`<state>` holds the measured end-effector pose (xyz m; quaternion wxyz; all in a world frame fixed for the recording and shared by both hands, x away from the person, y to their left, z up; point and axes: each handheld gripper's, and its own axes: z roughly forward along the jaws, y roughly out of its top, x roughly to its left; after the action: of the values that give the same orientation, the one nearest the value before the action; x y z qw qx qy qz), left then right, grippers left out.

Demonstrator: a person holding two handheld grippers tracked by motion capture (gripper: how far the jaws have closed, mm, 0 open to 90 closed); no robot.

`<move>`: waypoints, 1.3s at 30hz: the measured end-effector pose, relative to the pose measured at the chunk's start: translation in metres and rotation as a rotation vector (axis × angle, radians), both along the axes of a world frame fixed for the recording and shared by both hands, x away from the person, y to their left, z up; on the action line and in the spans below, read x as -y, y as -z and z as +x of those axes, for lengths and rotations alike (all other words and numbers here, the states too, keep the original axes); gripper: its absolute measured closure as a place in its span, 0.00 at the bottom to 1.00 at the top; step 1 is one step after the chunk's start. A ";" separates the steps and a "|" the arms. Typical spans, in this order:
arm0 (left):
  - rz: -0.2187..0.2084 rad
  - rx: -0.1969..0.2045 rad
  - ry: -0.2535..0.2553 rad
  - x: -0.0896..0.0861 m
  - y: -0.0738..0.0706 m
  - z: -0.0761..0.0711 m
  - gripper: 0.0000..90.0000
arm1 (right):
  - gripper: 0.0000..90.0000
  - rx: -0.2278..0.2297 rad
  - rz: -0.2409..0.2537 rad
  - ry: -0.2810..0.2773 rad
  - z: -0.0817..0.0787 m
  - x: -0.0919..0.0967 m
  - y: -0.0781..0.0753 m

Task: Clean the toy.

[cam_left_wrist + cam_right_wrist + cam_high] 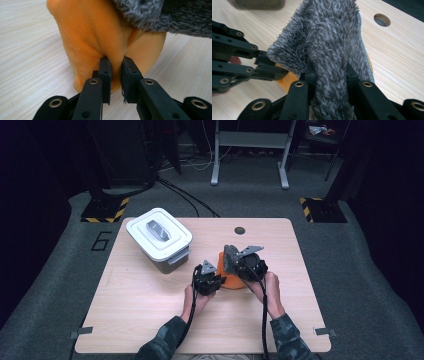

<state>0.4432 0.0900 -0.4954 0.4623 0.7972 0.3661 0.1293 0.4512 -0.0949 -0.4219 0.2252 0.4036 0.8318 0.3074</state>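
High view: light wooden table (150, 320) with a round cable hole (240, 230) near its far edge. Large figure "6" (102, 240) legible on the grey floor off the table's left far corner; no other writing readable, no brand marks discernible.

Left gripper (206, 276): black, two-jaw, held in the left hand (198, 301). Left gripper view: jaws drawn close together, clamped on a fold of the orange soft fleece cloth (95, 32). Cloth bunched straight ahead of the pads, resting on the table, bulging up and away from the jaws; no clear long axis in that lump.

Right gripper (235, 261): black, two-jaw, grey three-cornered plate on top, held in the right hand (270, 287). Right gripper view: jaws closed on a grey shaggy pile cloth (329, 45), pinched at its lower part. Long axis of the grey cloth running straight out from the jaws, far end widening and pointing toward the cable hole (382, 20). Left gripper (274, 69) visible at the left of that view, its tips just beside the grey cloth's edge, orange cloth (287, 83) peeking out beneath.

High view again: grey cloth (230, 258) raised above the orange cloth (231, 281), between the two grippers. White lidded plastic box with a grey handle (159, 236) well apart, beyond and left of the left gripper.
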 end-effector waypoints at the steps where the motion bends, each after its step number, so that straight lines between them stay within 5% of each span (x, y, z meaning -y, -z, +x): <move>1: 0.000 -0.001 0.001 0.000 0.000 0.000 0.88 | 0.80 -0.008 0.014 0.005 0.000 0.003 0.001; 11: 0.003 -0.003 0.009 0.001 -0.001 0.000 0.88 | 0.80 -0.050 0.040 0.106 0.005 0.043 0.012; 22: 0.003 -0.001 0.006 0.001 0.000 0.000 0.88 | 0.80 -0.152 0.030 0.204 0.020 0.077 0.051; 24: 0.003 -0.001 0.006 0.001 0.000 0.000 0.88 | 0.80 -0.201 0.047 0.227 0.023 0.078 0.059; 29: -0.009 0.002 0.002 0.001 0.000 0.000 0.88 | 0.80 -0.224 0.046 0.224 0.030 0.083 0.071; 36: -0.010 0.001 0.003 0.000 0.000 0.000 0.87 | 0.81 -0.107 0.065 0.254 0.015 0.093 0.037; 39: -0.011 0.002 0.004 0.000 0.000 0.000 0.87 | 0.81 -0.053 0.084 0.217 0.005 0.085 0.017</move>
<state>0.4436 0.0898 -0.4954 0.4671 0.7953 0.3649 0.1274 0.4564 -0.1797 -0.4391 0.2180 0.5082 0.7753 0.3051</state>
